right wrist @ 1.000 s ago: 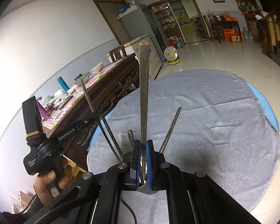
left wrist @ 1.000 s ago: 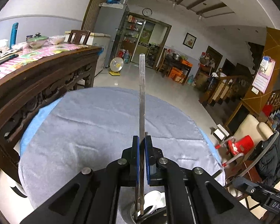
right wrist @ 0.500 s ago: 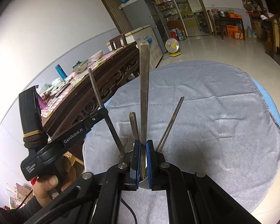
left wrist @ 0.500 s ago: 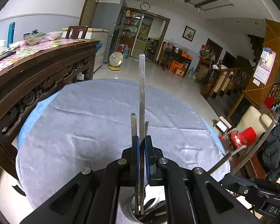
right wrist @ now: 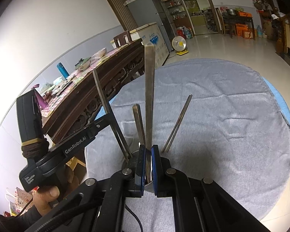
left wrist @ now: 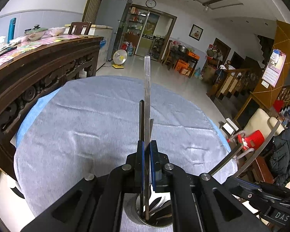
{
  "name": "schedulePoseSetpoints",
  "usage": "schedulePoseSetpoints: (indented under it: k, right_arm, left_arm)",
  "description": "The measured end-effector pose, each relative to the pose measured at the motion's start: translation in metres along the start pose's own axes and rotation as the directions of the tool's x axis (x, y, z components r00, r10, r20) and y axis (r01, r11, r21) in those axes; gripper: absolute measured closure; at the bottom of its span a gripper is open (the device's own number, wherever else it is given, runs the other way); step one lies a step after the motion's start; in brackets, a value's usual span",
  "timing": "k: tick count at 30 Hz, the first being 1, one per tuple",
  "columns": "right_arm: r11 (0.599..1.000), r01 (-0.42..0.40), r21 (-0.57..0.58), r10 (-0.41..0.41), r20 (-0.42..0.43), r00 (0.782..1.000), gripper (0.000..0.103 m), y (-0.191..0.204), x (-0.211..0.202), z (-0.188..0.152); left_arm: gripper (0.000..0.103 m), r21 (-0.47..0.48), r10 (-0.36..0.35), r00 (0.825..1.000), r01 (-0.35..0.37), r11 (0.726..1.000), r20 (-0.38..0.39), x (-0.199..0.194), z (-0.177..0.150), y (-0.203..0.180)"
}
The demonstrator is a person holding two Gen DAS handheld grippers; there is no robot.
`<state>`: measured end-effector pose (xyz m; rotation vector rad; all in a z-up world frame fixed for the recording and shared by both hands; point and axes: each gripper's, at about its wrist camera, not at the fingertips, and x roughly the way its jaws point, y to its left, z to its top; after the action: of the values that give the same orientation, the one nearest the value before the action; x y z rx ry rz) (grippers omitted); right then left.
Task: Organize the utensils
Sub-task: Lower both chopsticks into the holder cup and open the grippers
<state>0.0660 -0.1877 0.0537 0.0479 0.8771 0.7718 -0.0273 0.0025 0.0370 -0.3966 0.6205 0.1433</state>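
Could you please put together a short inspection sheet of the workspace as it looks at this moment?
Surface: round table under a grey cloth, with a blue cloth edge showing beneath it.
Job's things: round steel utensil cup with flat metal handles standing in it; two loose handles lean apart.
Clutter: nothing seen on the cloth.
Grippers: left gripper shut on an upright flat metal handle whose lower end is in the cup; right gripper shut on a wider flat metal handle.
Cables: black cable below the right gripper.
Surroundings: carved dark wooden sideboard, grey refrigerator, small fan.
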Motion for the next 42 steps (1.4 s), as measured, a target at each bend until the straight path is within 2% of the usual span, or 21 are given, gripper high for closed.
schedulePoseSetpoints:
  k: [42]
  right_arm:
    - [1.0,-0.003,-0.019,0.002,-0.08,0.997,0.096,0.009,0.029,-0.02]
  left_arm:
    - [0.097,0.025,-0.003,0.999,0.005,1.0,-0.049,-0.006,-0.024,-0.006]
